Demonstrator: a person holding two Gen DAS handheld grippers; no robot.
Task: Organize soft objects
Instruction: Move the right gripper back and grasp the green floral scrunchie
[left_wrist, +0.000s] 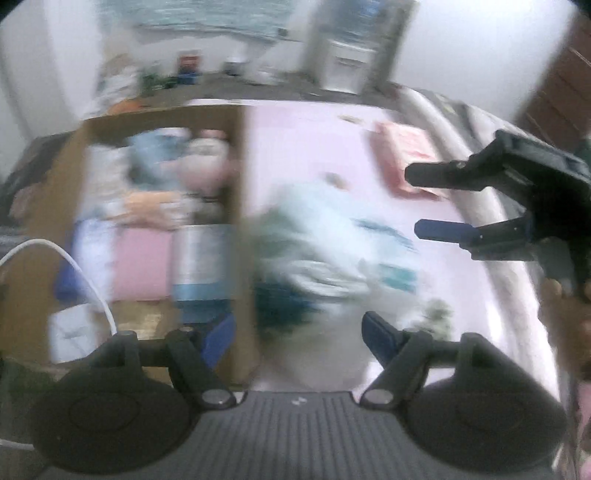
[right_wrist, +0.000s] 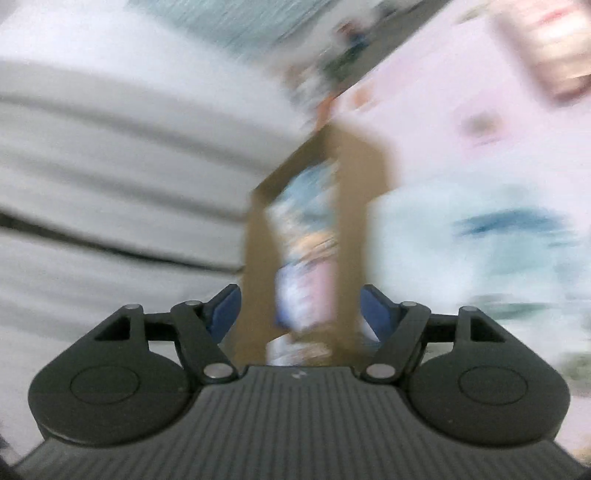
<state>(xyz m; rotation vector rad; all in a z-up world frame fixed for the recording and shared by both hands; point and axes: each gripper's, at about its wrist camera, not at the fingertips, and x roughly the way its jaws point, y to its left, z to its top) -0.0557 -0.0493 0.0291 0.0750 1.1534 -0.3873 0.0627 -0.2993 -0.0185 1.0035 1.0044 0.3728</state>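
A crumpled pale blue-and-white cloth (left_wrist: 332, 243) with darker teal patches is seen lying on the pink bed sheet (left_wrist: 295, 147), just right of the open cardboard box (left_wrist: 242, 177) and ahead of the left claw (left_wrist: 295, 338). It is judged to be light, limp and easily bunched, not fragile and unlikely to slip. It would best be pinched at a raised fold near its middle, or at two separate edges if folding is intended. A folded pink cloth (left_wrist: 406, 162) lies farther right on the sheet.

The box already holds folded pieces, among them a pink one (left_wrist: 142, 264) and a grey-blue one (left_wrist: 203, 258); the rest is too blurred to be named.

The left claw is spread apart with nothing between its fingers. The right claw (left_wrist: 436, 201) is likewise parted and empty, hanging over the sheet's right side.

No brand, label or writing can be read; both views are heavily smeared.
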